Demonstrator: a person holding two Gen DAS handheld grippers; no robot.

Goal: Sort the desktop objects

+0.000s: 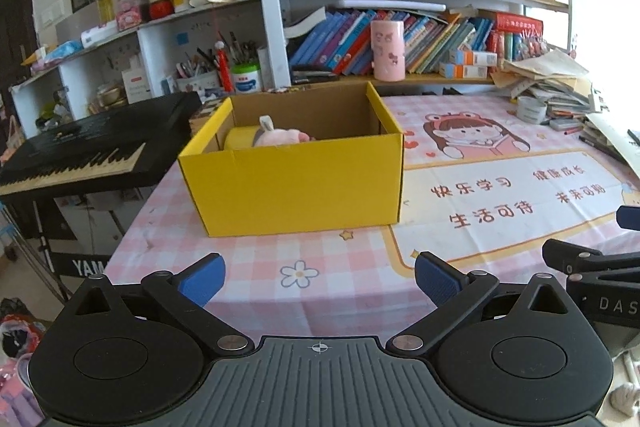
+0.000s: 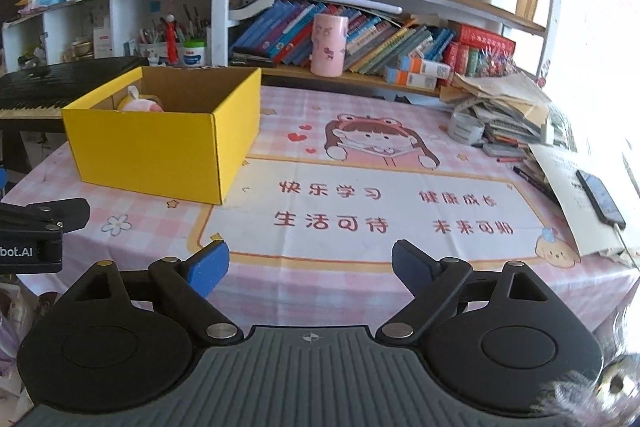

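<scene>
Table (image 1: 360, 267) under a pink checked cloth, spreading ahead of both tools. Yellow box (image 1: 296, 183), open-topped, stands ahead of the left tool (image 1: 320, 283) and ahead-left of the right tool (image 2: 310, 273). Pink plush (image 1: 280, 137) and yellow roll (image 1: 238, 139) lie inside the box. Both tools are spread wide, holding nothing.

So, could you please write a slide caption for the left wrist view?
Open left gripper faces a yellow cardboard box holding a pink plush toy on the pink checked tablecloth.
</scene>
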